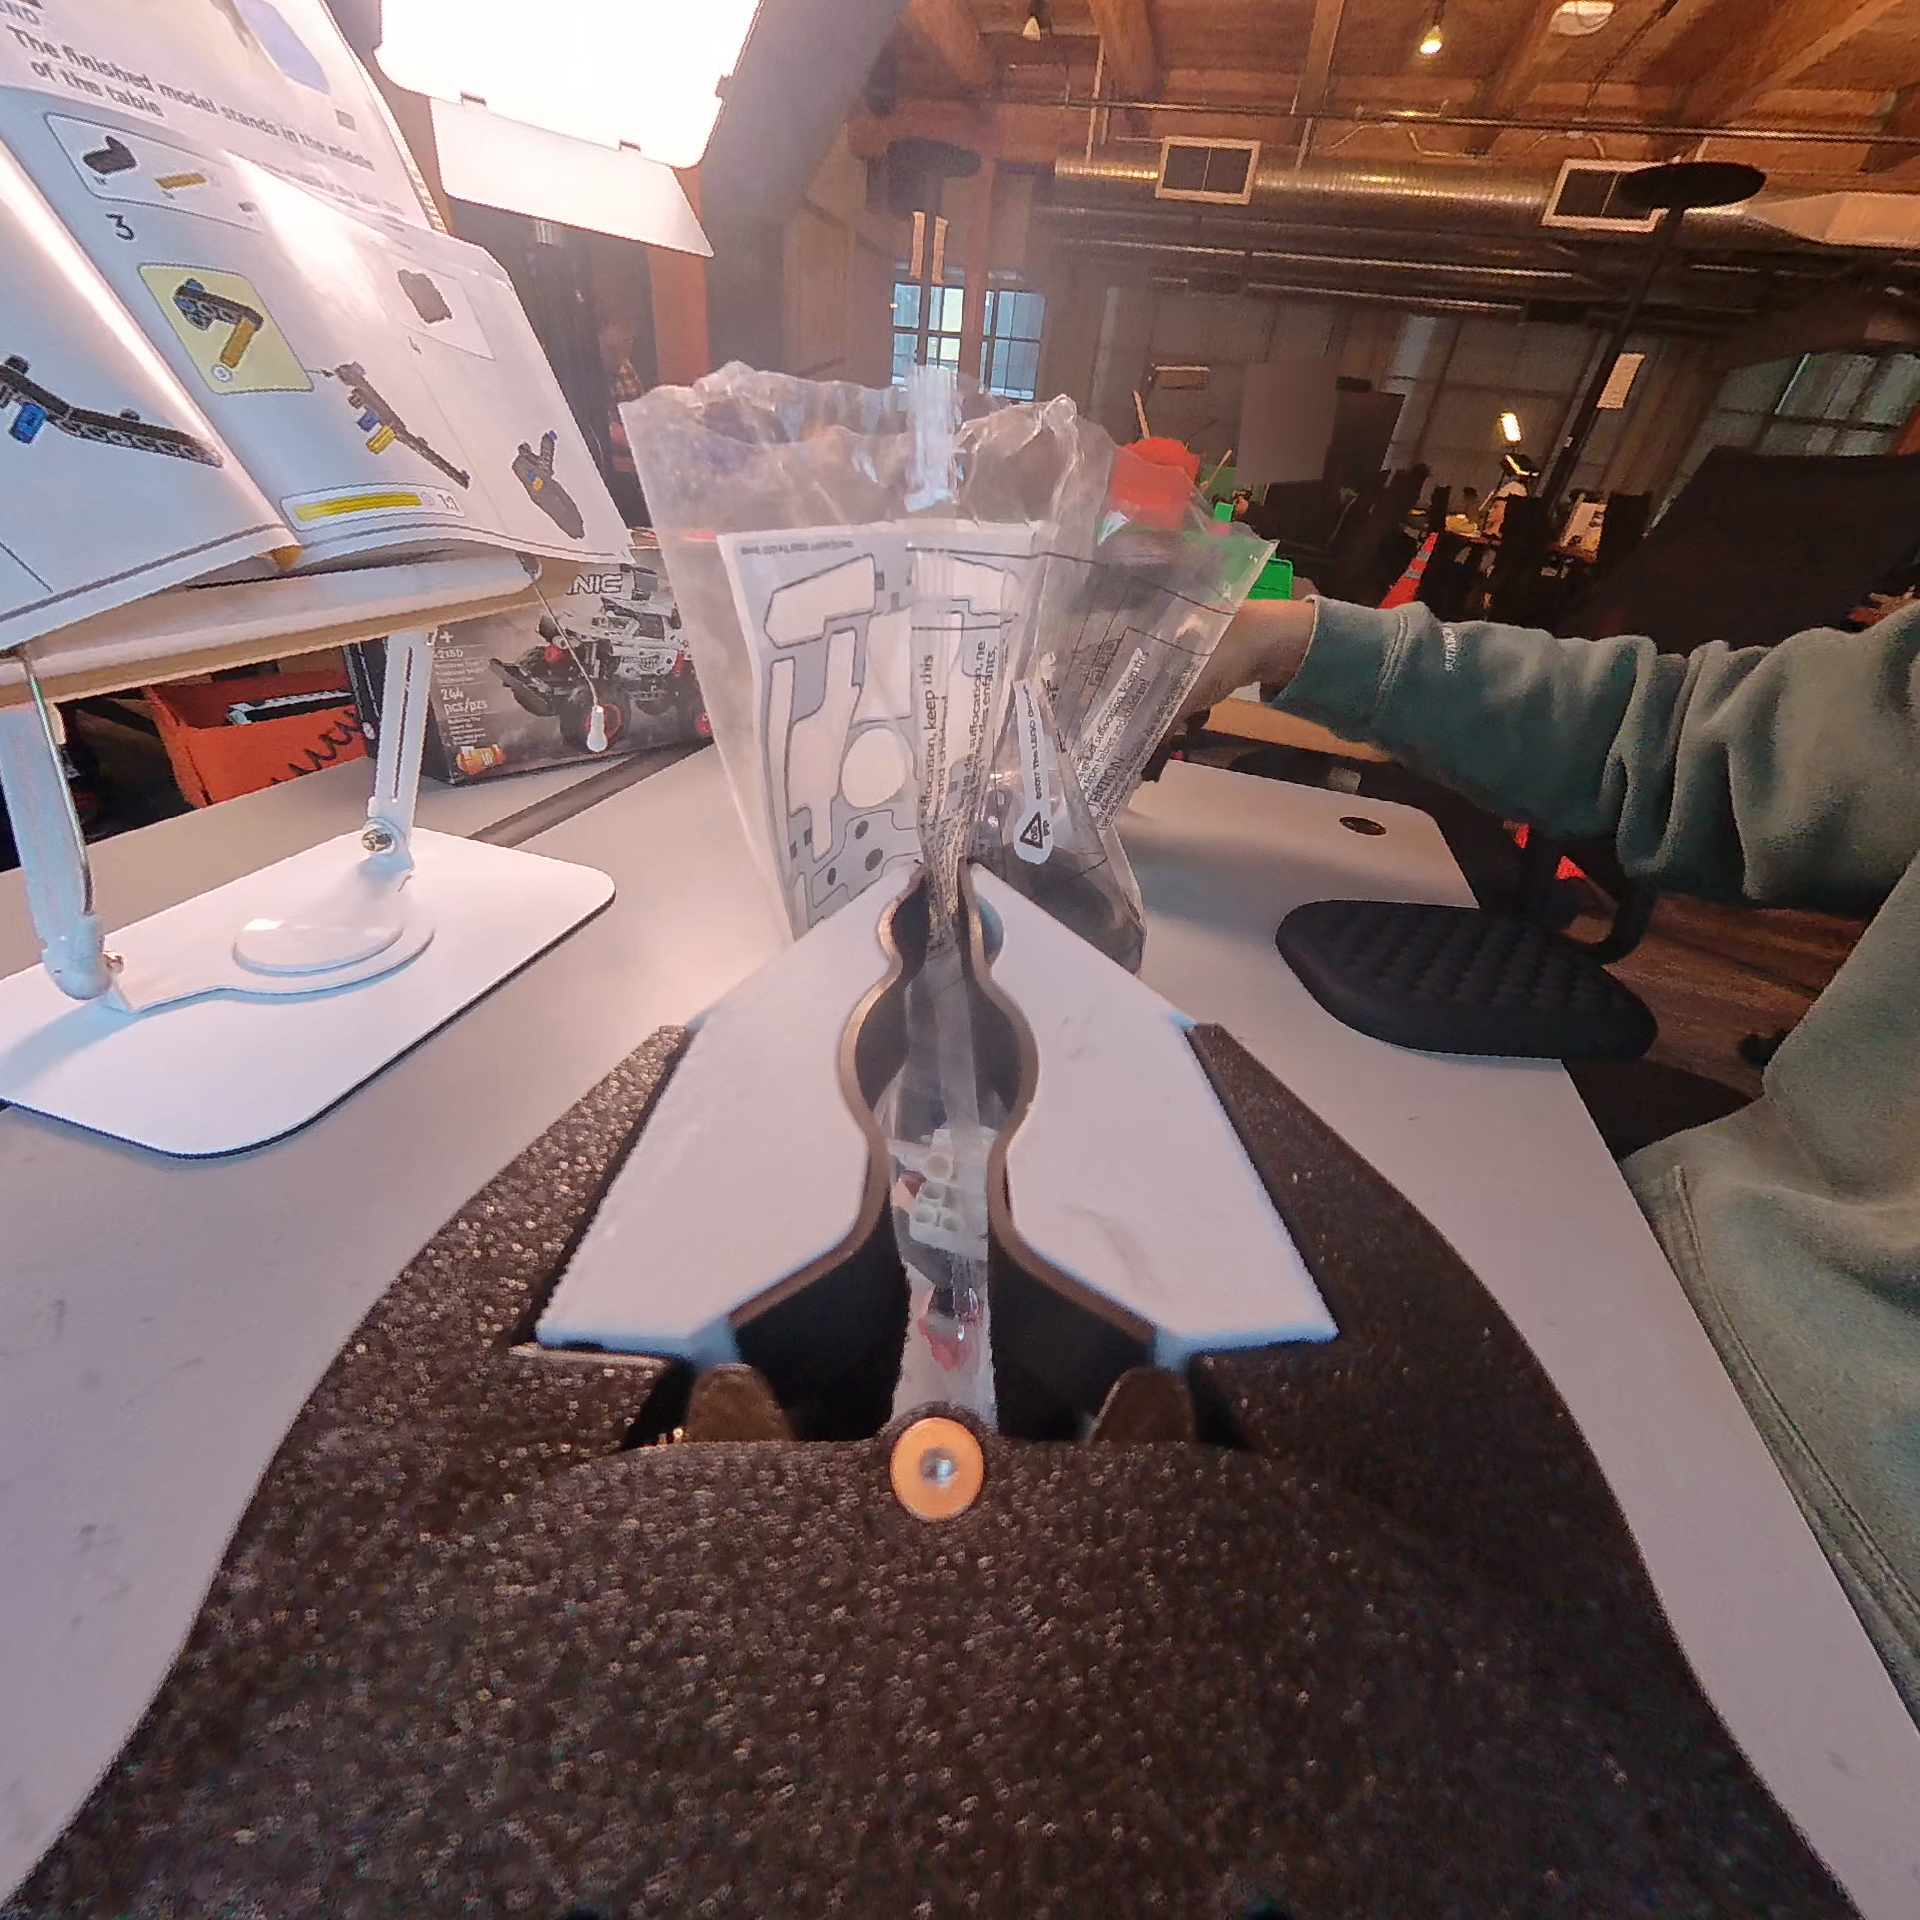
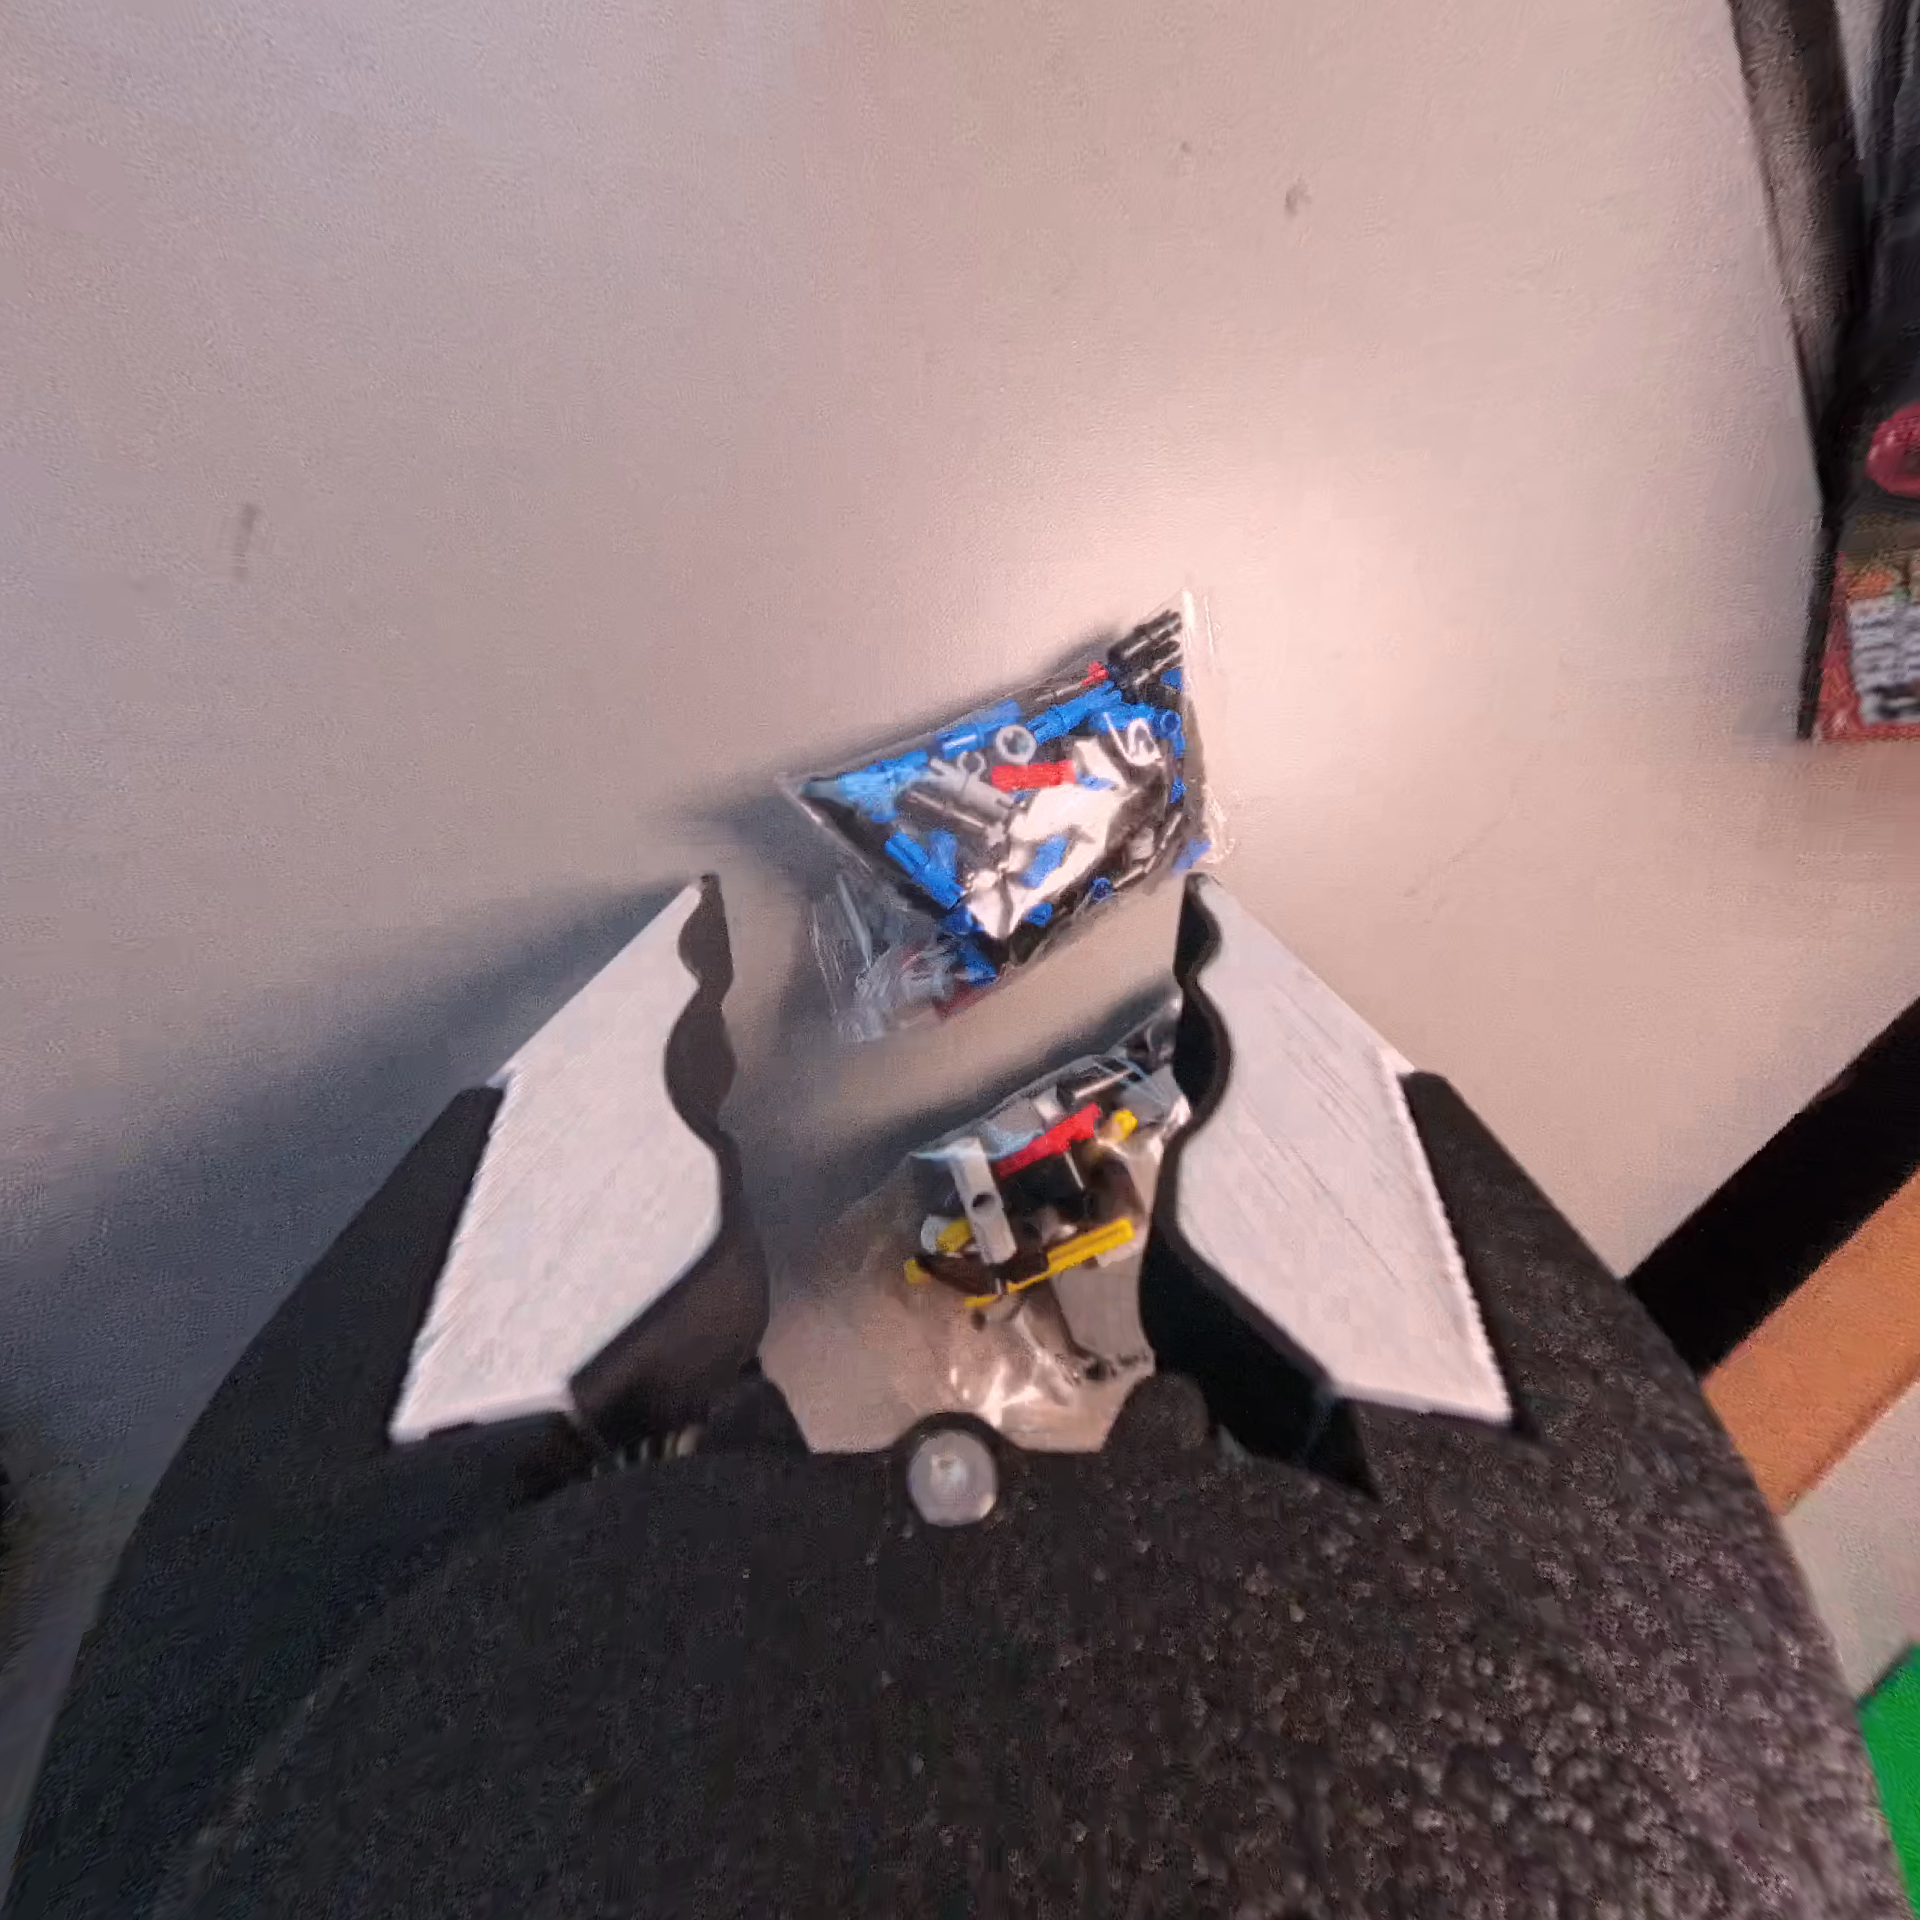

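Up front, the left gripper [image 1: 943, 883] has its fingers closed on a clear bag [image 1: 883, 623] with printed sheets inside, held upright above the tabletop [image 1: 644, 935] near a book stand [image 1: 312, 935]. Meanwhile the right gripper [image 2: 951, 894] hangs with fingers spread over two small parts bags, blue [image 2: 1023, 805] and yellow [image 2: 1039, 1226], lying on the tabletop.

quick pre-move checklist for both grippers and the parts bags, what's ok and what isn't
1. Left gripper shut on the clear plastic bag: ok.
2. Bag held upright off the table: ok.
3. Right gripper open, holding nothing: ok.
4. Blue-parts bag lying on the table just ahead of the right gripper: ok.
5. Yellow-parts bag lying between its fingers: ok.
6. Whether the held bag is sealed: cannot tell.
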Demonstrator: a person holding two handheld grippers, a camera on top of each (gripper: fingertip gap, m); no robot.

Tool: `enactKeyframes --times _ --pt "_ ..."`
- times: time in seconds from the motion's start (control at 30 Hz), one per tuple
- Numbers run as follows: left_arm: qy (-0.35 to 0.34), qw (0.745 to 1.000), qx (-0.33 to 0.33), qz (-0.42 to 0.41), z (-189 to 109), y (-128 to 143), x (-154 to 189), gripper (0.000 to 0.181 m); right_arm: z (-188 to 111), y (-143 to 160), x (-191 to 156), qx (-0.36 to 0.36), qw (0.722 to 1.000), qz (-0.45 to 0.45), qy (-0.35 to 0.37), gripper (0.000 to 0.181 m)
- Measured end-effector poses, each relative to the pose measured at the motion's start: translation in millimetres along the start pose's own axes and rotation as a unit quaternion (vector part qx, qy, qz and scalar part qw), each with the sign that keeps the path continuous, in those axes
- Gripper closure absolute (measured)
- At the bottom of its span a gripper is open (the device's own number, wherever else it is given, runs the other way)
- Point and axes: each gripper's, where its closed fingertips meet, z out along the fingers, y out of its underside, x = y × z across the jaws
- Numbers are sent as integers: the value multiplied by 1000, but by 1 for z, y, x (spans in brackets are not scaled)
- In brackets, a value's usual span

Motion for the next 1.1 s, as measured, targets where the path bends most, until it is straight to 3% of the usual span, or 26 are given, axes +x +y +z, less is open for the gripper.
enactKeyframes --times 0.13,0.3,0.4,0.47,0.7,0.73,0.77,0.9,1.0,1.1 --pt "2 1000 3 -5 0 0 -1 178 -9 4 0 -14 983 -182 34 96" --pt "1 1000 2 -2 1 0 0 178 -5 0 -6 -9 963 -265 49 111" --pt "3 1000 3 -3 1 0 1 178 -4 1 -5 -11 968 -250 34 109" --pt "5 1000 3 -4 1 0 2 178 -2 4 0 -19 967 -250 35 122" --pt "12 1000 6 -8 1 0 3 179 1 10 5 -29 965 -261 15 127" --pt "12 1000 5 -8 1 0 3 179 2 11 5 -27 966 -255 9 130" --pt "12 1000 5 -7 1 0 3 179 2 10 10 -19 969 -245 24 145" --pt "10 1000 3 -2 1 0 4 179 5 9 17 1 973 -226 54 156" --pt "5 1000 1 -2 2 0 3 179 -11 -3 4 43 982 -184 27 163" --pt "3 1000 0 -2 3 0 3 179 -51 -33 -14 129 981 -142 -19 164"
